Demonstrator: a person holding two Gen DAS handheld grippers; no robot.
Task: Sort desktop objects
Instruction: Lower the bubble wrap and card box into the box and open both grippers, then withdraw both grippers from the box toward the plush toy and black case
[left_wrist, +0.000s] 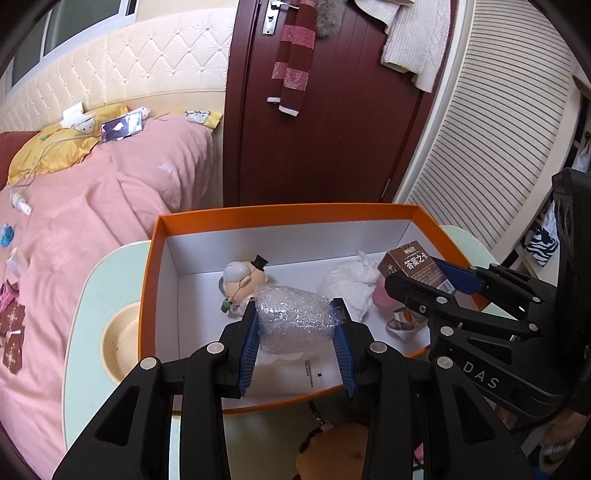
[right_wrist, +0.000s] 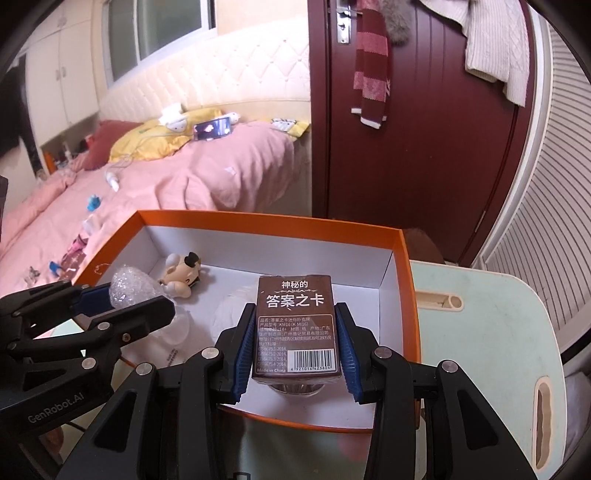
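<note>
An orange box (left_wrist: 280, 213) with a white inside sits on a pale green desk. My left gripper (left_wrist: 295, 317) is shut on a bubble-wrap bundle (left_wrist: 293, 319), held over the box's near half. In the right wrist view the same bundle (right_wrist: 129, 286) shows at the left. My right gripper (right_wrist: 295, 332) is shut on a brown card box (right_wrist: 295, 328) with white lettering, held over the box's right side (right_wrist: 410, 295); the left wrist view shows that card box (left_wrist: 415, 267) at the right. A small figurine (left_wrist: 243, 280) with a black hat lies inside.
A white crumpled bag (left_wrist: 351, 284), a pink item (left_wrist: 380, 295) and a shiny tape roll (left_wrist: 404, 321) also lie in the orange box. A cream bowl recess (left_wrist: 122, 343) sits in the desk at left. A pink bed (left_wrist: 92, 221) lies left; a dark red door (left_wrist: 325, 129) stands behind.
</note>
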